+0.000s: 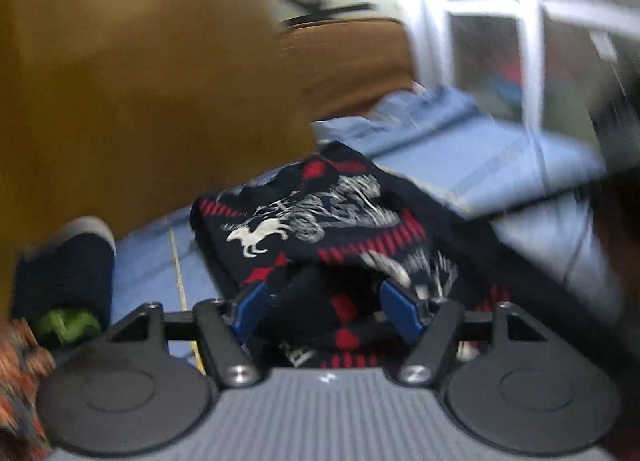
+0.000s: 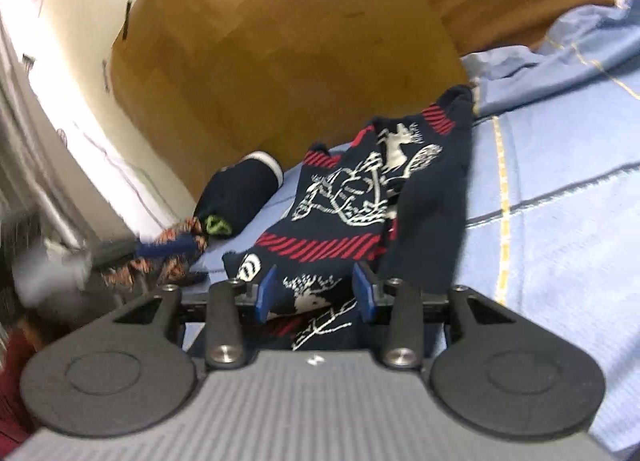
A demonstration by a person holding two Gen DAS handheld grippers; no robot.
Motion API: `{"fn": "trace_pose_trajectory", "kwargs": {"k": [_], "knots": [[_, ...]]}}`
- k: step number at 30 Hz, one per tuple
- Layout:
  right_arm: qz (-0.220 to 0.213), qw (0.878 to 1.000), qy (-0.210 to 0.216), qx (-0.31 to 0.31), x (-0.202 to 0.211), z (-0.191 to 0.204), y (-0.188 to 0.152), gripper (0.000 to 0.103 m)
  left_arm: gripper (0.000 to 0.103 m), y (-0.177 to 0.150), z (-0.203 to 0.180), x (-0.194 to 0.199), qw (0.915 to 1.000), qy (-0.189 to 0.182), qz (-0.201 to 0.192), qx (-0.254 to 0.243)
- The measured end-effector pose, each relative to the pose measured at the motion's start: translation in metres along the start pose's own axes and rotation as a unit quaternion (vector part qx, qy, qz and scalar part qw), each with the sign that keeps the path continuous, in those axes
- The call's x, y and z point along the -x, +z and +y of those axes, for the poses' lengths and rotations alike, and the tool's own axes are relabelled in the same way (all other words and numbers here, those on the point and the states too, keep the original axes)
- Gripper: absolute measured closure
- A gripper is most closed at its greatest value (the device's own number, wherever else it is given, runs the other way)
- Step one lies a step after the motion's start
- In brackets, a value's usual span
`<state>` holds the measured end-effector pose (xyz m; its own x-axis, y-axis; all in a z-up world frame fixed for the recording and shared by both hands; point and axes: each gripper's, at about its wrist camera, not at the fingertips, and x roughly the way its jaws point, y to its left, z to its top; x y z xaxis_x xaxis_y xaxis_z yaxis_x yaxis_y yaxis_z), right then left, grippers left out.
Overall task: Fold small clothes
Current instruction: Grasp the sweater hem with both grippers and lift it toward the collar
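Patterned sock [image 2: 344,197] lies between both tools' fingers (jaws apart).

Patterned sock [image 2: 348,197] lies on bedsheet [image 2: 560,229], running away from right gripper [image 2: 316,297]; its near end sits between that gripper's fingers [image 2: 266,297]. Second sock [image 2: 428,197] lies just right of it, overlapping its edge. Rolled sock [image 2: 240,197] sits left of patterned sock, near but apart, at sheet's left edge. Zigzag cloth [image 2: 168,257] lies in front of rolled sock, touching it. Headboard [image 2: 280,61] stands behind all of them. Rumpled sheet fold [image 2: 580,41] lies behind-right. In left wrist view, patterned sock [image 1: 312,217] sits ahead of left gripper [image 1: 328,305], near end bunched between its fingers [image 1: 250,303]; rolled sock [image 1: 64,277] far left, headboard [image 1: 140,81] behind
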<state>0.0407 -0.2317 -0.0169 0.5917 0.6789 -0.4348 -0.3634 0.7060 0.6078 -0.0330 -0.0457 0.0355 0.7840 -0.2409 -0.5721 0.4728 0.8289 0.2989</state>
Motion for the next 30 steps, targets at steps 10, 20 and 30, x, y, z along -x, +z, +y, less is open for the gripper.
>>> {"fn": "trace_pose_trajectory", "kwargs": {"k": [10,20,30], "knots": [[-0.01,0.999,-0.008,-0.041,0.008,-0.013,-0.007,0.056,0.053,0.006,-0.029,-0.034,0.996,-0.021,0.041,-0.077],[-0.021,0.999,0.005,-0.043,0.017,-0.015,-0.009,0.056,0.043,0.03,-0.003,-0.028,0.9958,-0.074,0.044,0.031],[-0.02,0.998,0.016,-0.053,0.017,-0.02,-0.011,0.056,0.025,0.021,-0.034,-0.013,0.9938,-0.093,0.038,-0.046]]}}
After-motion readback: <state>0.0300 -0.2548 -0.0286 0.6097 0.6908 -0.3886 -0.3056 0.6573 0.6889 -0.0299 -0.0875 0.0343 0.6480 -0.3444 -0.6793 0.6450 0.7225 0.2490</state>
